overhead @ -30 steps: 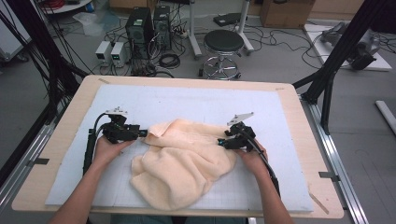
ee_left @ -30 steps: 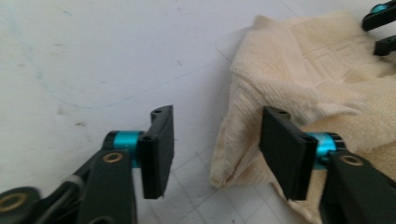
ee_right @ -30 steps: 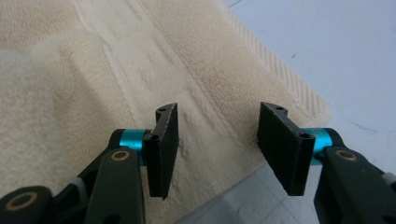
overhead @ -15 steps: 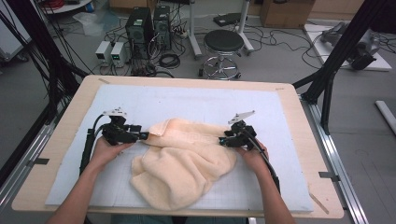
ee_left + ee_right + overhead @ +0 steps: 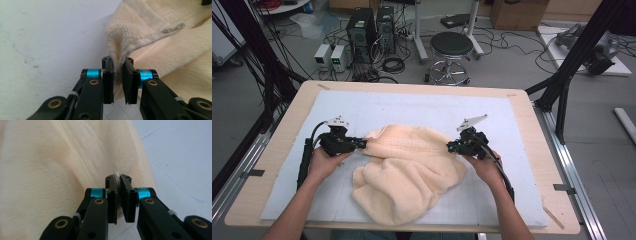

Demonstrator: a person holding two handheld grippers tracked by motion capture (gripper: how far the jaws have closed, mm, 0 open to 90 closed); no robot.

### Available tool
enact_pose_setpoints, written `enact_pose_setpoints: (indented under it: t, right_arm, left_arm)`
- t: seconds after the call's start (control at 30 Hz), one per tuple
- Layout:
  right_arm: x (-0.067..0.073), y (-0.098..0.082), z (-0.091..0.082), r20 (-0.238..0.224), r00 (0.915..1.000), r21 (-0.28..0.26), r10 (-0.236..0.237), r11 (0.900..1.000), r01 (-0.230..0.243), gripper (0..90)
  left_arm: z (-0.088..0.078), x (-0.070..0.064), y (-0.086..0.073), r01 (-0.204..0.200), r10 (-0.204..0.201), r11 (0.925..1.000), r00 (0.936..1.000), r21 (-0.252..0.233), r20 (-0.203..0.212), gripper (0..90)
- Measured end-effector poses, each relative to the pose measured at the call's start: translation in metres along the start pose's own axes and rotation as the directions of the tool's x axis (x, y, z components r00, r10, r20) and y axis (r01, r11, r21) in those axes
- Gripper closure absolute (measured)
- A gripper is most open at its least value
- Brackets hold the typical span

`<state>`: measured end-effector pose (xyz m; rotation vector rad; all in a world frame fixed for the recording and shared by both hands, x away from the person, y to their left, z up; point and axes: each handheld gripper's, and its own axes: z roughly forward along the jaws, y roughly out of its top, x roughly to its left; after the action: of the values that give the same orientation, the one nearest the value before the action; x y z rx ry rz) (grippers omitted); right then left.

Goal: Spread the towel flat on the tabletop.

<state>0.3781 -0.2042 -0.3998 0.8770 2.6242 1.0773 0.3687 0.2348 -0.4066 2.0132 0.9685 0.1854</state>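
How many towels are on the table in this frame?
1. A single cream towel lies rumpled mid-table on the white mat, its left edge pinched by the left gripper and its right edge by the right gripper. Its folds could hide something.

Even, bright overhead light, soft faint shadows; high view slightly soft throughout; right gripper view blurs the cream terry-cloth towel (image 5: 50,170) at left; no glare.

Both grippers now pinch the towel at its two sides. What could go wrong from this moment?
1. The left gripper holds only a thin fold at the edge of the towel; it may slip out.
2. The right gripper also pinches close to the hem.
3. Most of the towel lies crumpled on the white mat, so it may drag.
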Motion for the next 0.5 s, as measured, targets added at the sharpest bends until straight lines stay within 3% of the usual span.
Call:
enact_pose_setpoints:
  t: [0.1,0.27,0.33,0.43,0.47,0.5]
  right_arm:
    - [0.014,0.004,-0.017,0.000,0.9991,-0.022,-0.042,0.999,0.042,84.8]
    - [0.030,0.005,-0.034,-0.022,0.9965,-0.026,-0.080,0.996,0.080,84.8]
    - [0.031,0.004,-0.034,-0.030,0.9962,-0.016,-0.082,0.997,0.081,84.9]
    - [0.021,0.009,-0.033,-0.059,0.9960,-0.008,-0.066,0.998,0.066,85.8]
    - [0.015,0.017,-0.034,-0.054,0.9969,-0.006,-0.057,0.998,0.057,86.1]
    - [0.004,0.030,-0.037,-0.032,0.9965,-0.026,-0.077,0.997,0.076,86.2]
  left_arm:
    - [-0.011,-0.004,-0.001,0.017,-0.015,0.9993,0.9987,-0.035,0.050,78.8]
    - [-0.017,-0.008,-0.004,0.011,-0.011,0.9999,0.9982,-0.011,0.060,80.0]
    - [-0.015,-0.005,-0.004,0.030,-0.029,0.9995,0.9979,-0.007,0.057,80.2]
    - [-0.005,0.006,0.011,0.050,-0.050,0.9988,0.9987,-0.005,0.009,81.1]
    - [-0.002,0.012,0.024,0.054,-0.055,0.9977,0.9982,-0.041,-0.023,81.4]
    - [0.002,0.021,0.044,0.067,-0.070,0.9948,0.9963,-0.077,-0.049,81.6]
